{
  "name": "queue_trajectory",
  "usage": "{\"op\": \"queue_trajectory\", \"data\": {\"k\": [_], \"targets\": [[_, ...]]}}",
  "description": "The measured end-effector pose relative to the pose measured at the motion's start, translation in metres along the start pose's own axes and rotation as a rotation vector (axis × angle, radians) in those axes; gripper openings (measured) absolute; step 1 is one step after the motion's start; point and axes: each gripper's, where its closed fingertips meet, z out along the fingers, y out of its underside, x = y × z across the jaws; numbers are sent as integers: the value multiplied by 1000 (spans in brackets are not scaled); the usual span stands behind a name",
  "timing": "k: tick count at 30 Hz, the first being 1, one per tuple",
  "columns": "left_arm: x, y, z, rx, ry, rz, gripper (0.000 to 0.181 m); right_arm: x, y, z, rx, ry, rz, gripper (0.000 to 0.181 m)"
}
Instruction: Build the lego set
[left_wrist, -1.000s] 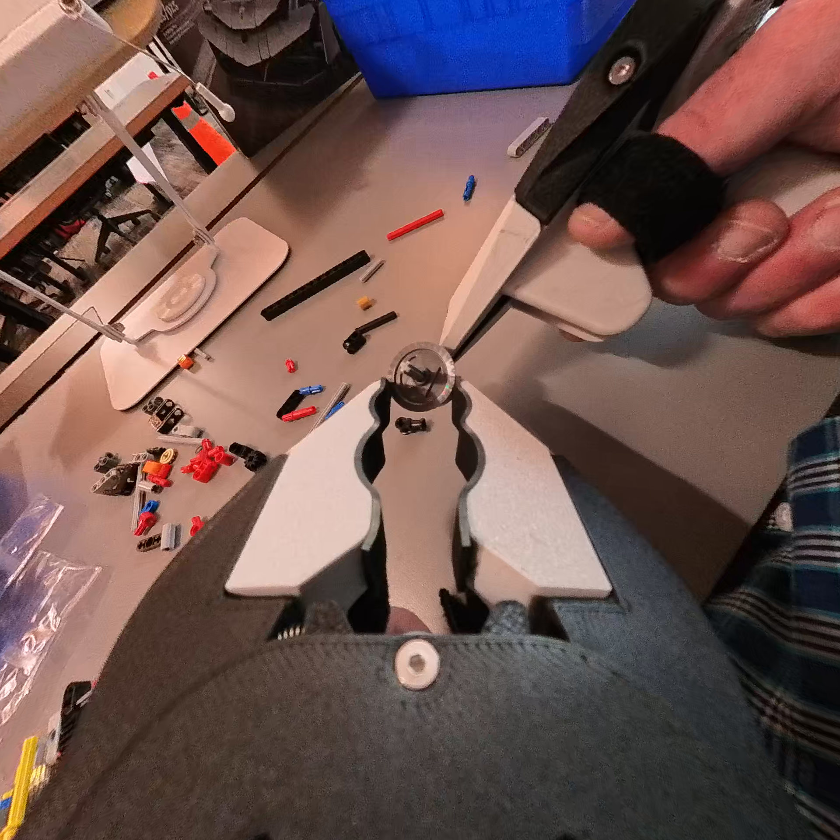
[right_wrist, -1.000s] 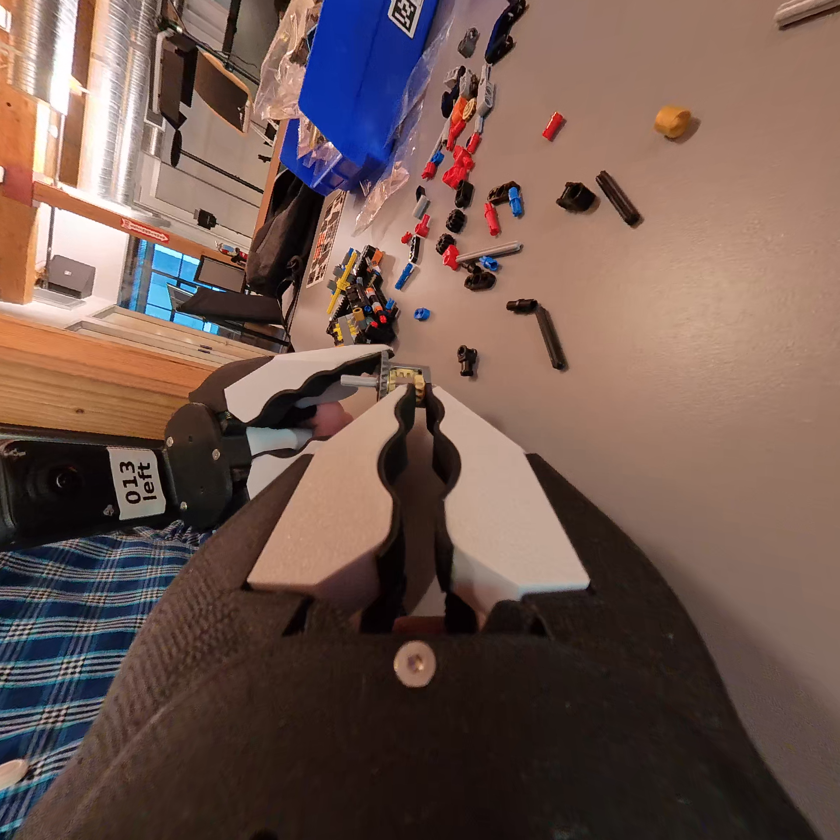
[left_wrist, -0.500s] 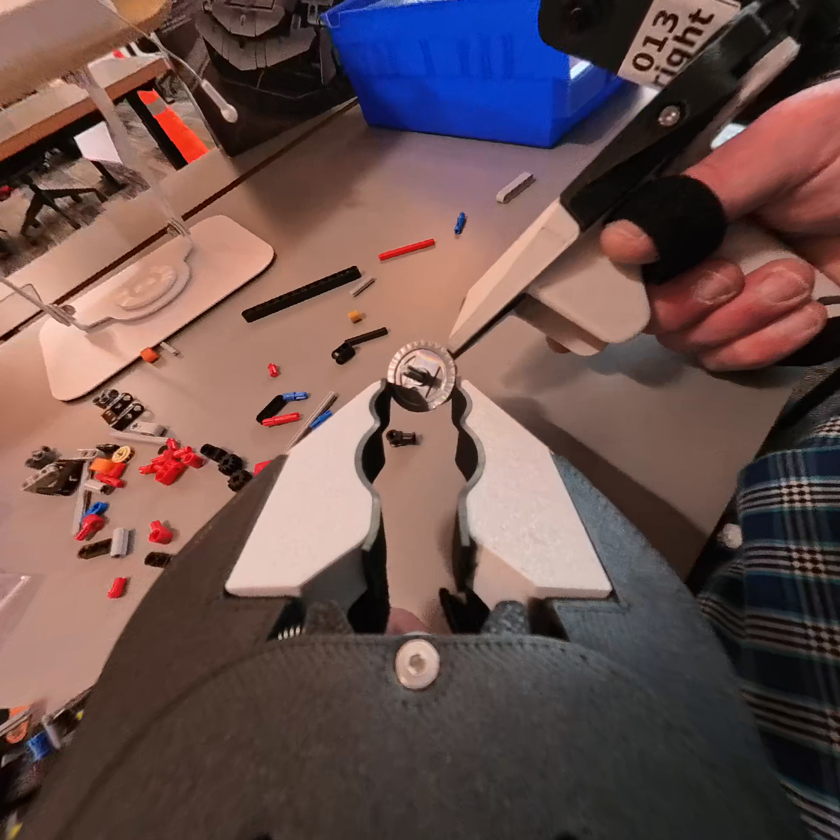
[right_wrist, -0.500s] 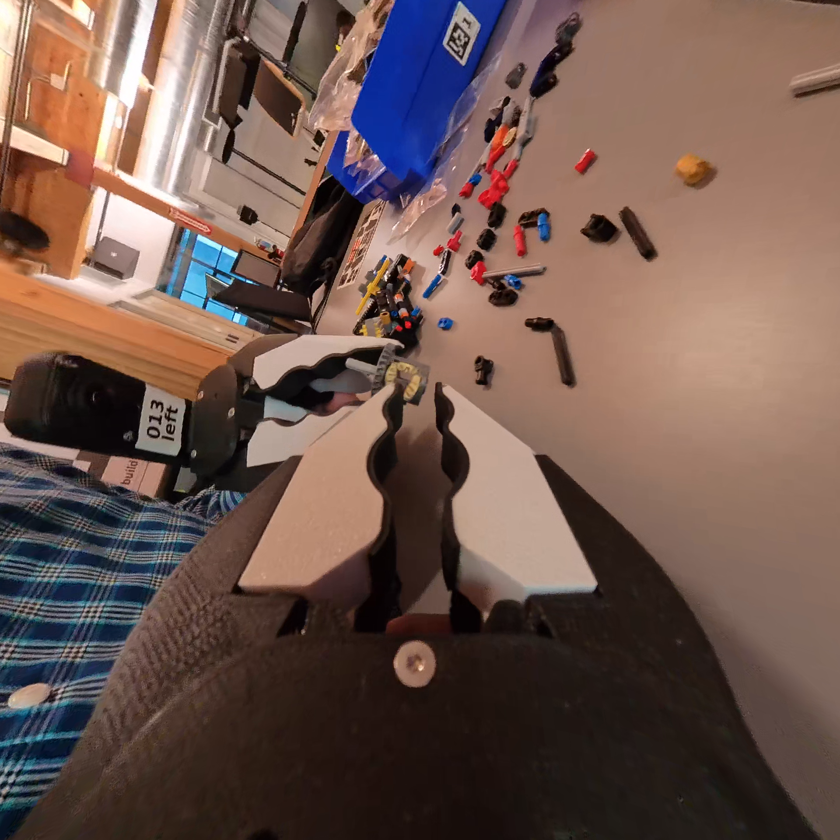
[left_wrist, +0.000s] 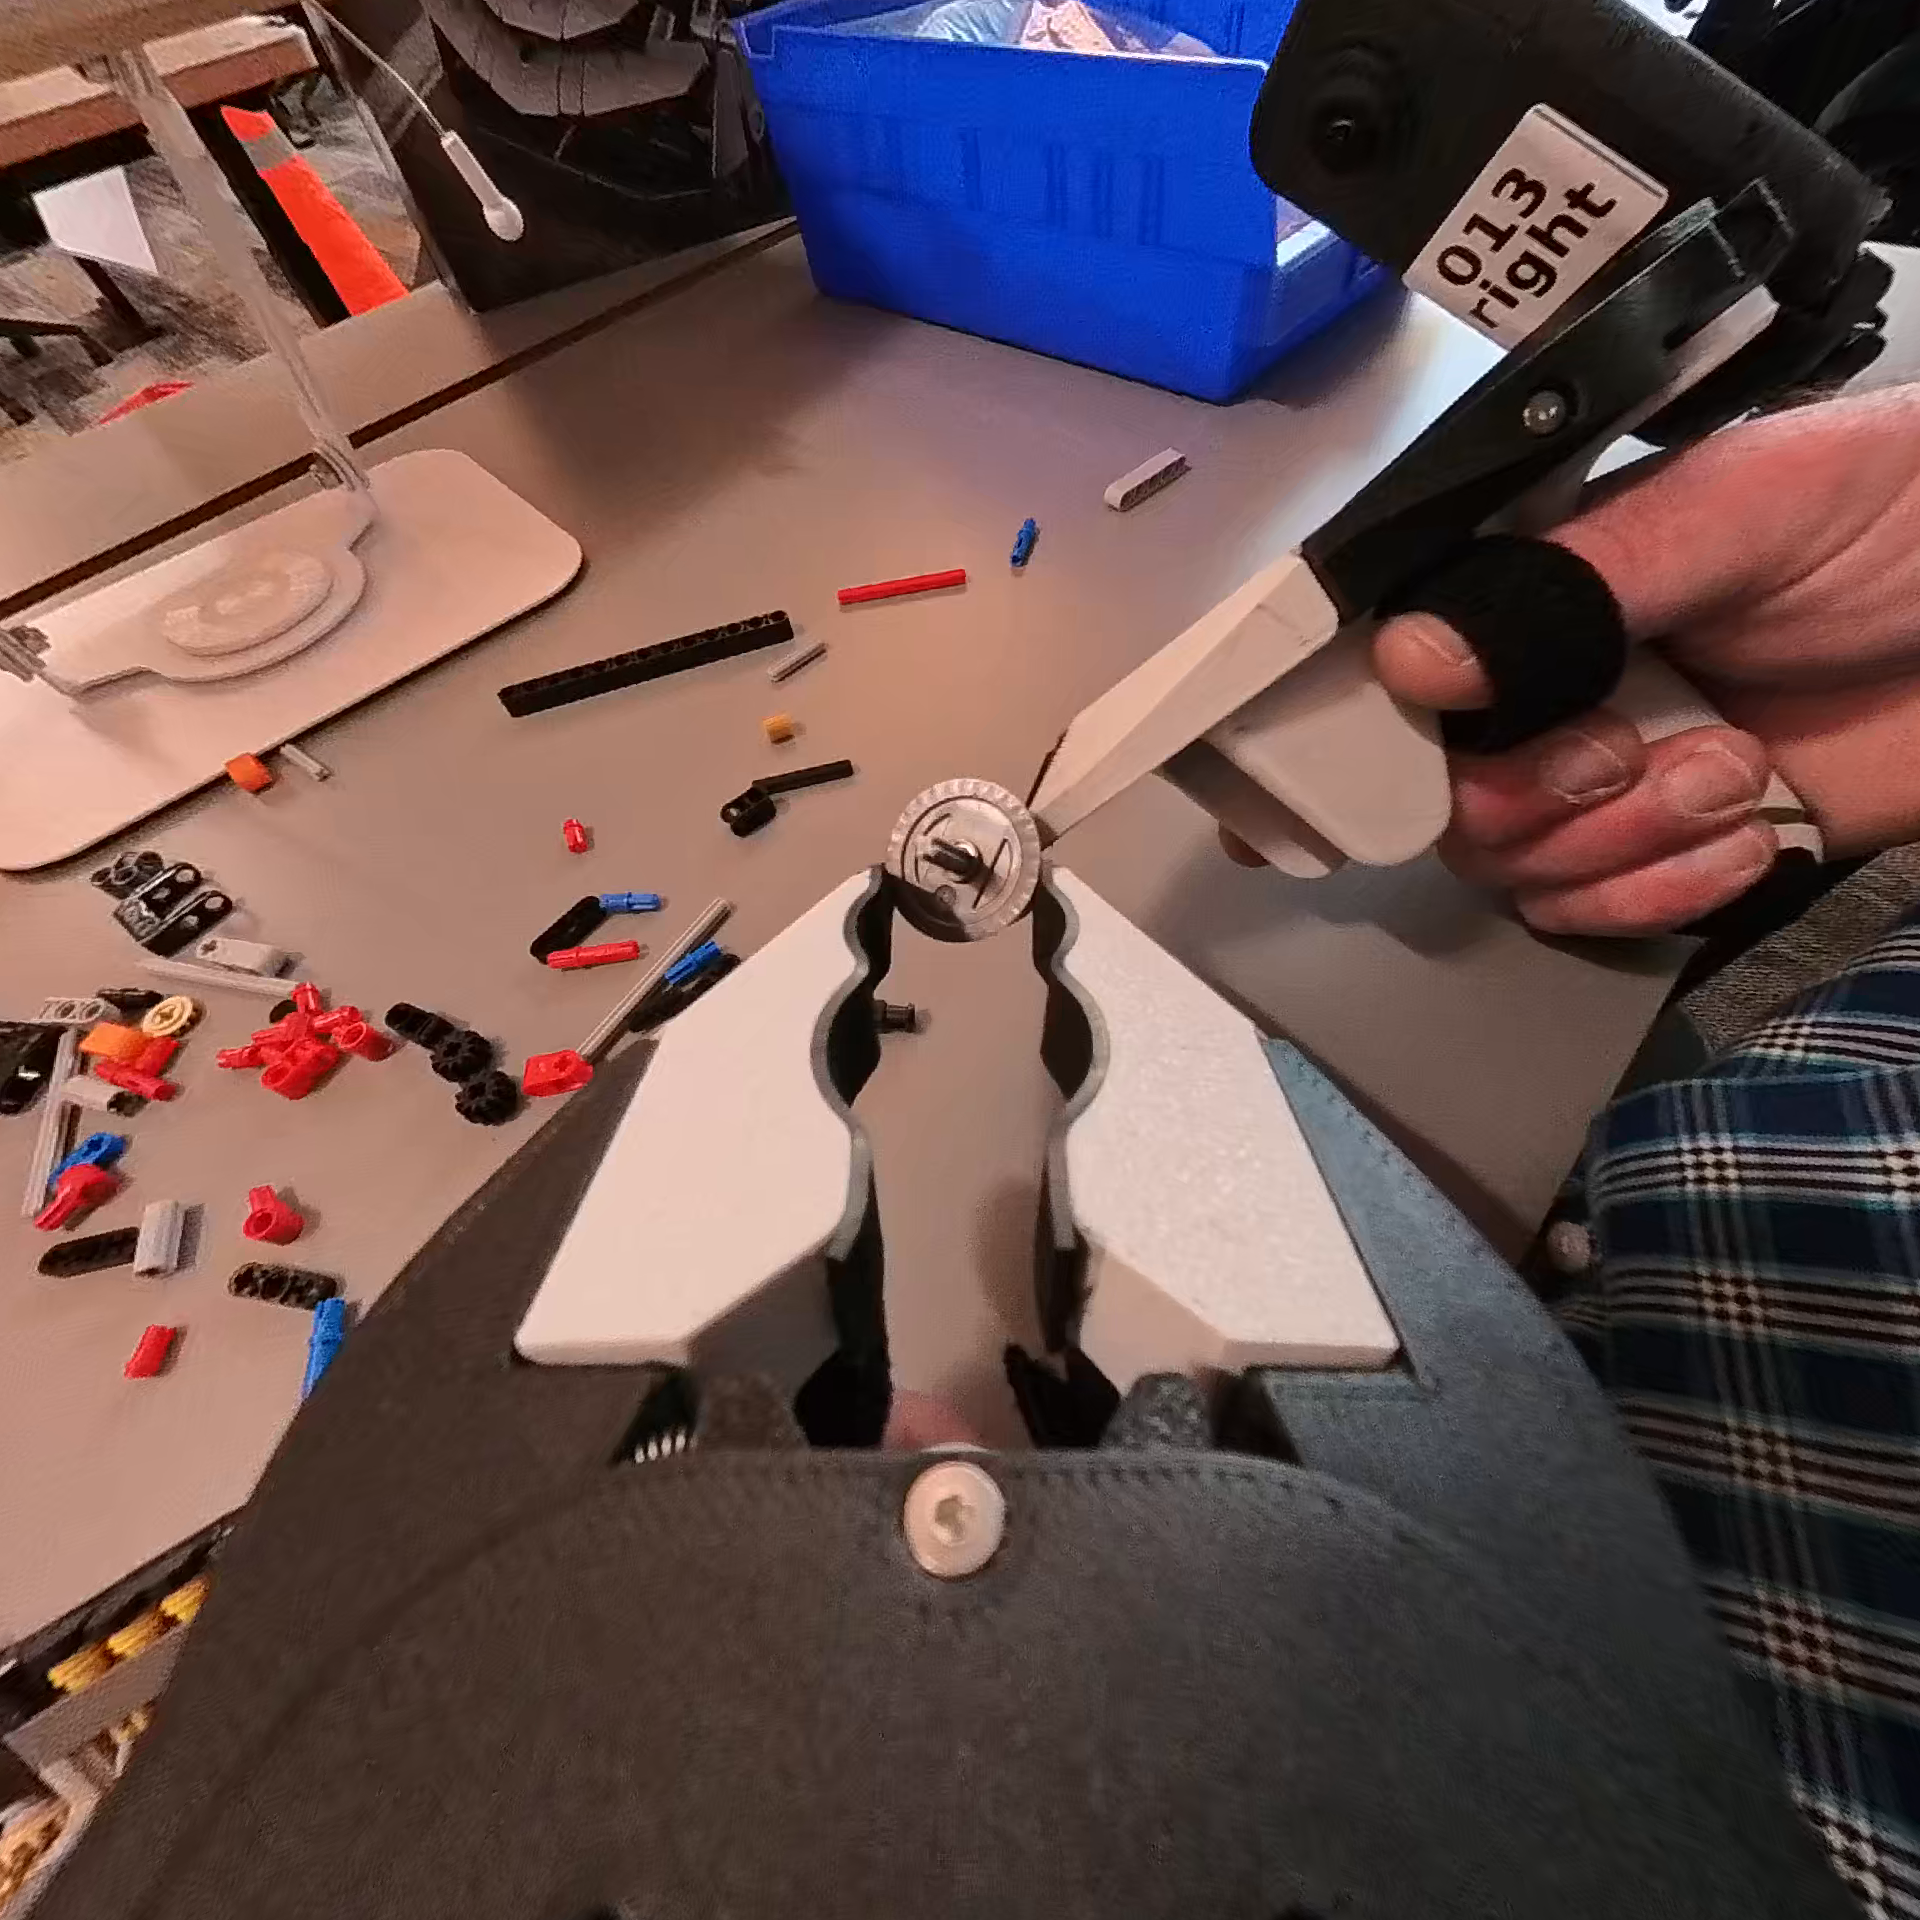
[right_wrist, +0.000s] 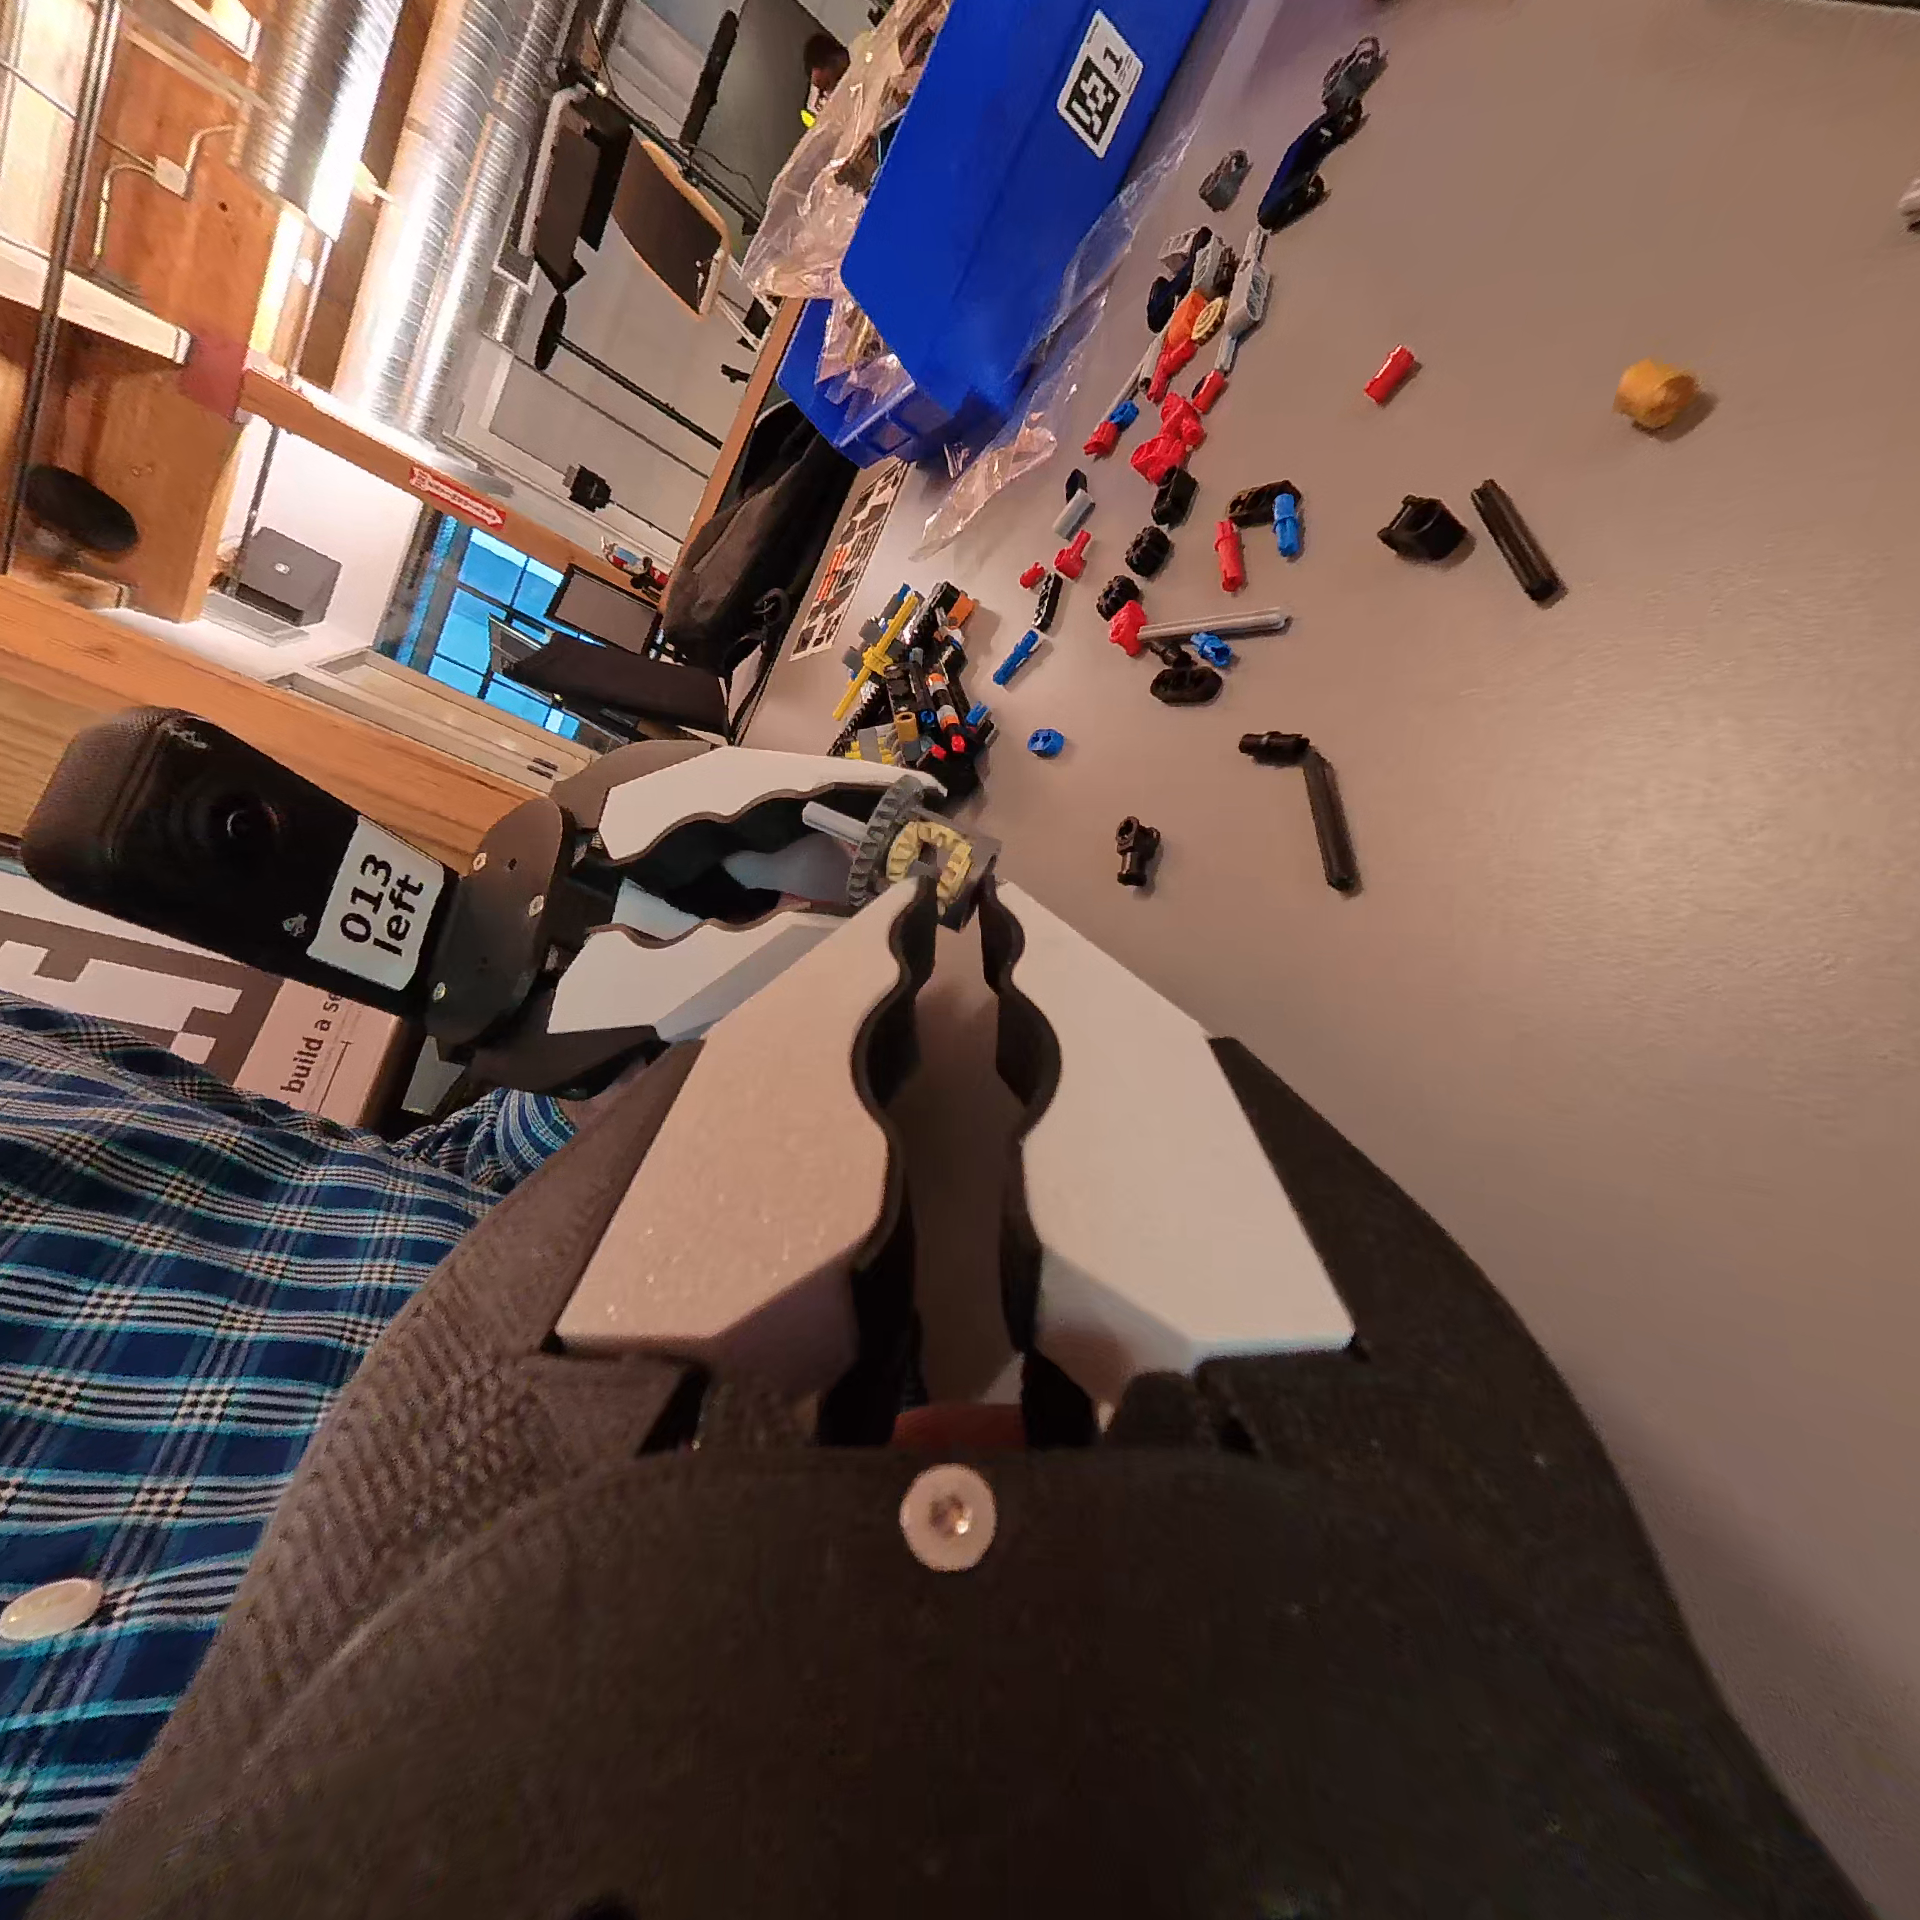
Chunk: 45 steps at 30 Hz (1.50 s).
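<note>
Grey gear assembly (left_wrist: 964, 860) sits pinched in my left tool (left_wrist: 961, 902), axle pointing back along its fingers. My right tool (right_wrist: 948, 902), nearly closed on nothing, noses at the rim from the right.

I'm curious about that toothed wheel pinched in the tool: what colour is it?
Grey; the gear shows best in the left wrist view, held by the left gripper.
</note>
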Motion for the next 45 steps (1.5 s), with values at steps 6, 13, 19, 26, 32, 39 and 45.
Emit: {"op": "queue_trajectory", "data": {"k": [6,13,19,26,32,39,45], "targets": [[2,-2,0,14,18,-1,25,0,1,1,-14,-9,12,10],[2,-5,0,21,27,1,25,0,-3,-5,9,-20,13,13],[5,-6,0,18,35,10,25,0,-3,-3,0,-18,5,10],[1,-5,-1,-42,22,132,25,-1,-6,-8,22,-32,2,13],[-14,-5,-7,-103,4,198,26,9,-13,-19,21,41,-122,17],[-36,4,-25,-178,-52,192,25,43,-18,-23,-151,347,-655,18],[-46,8,-35,-201,-85,177,26,54,-23,-14,-229,429,-853,17]]}}
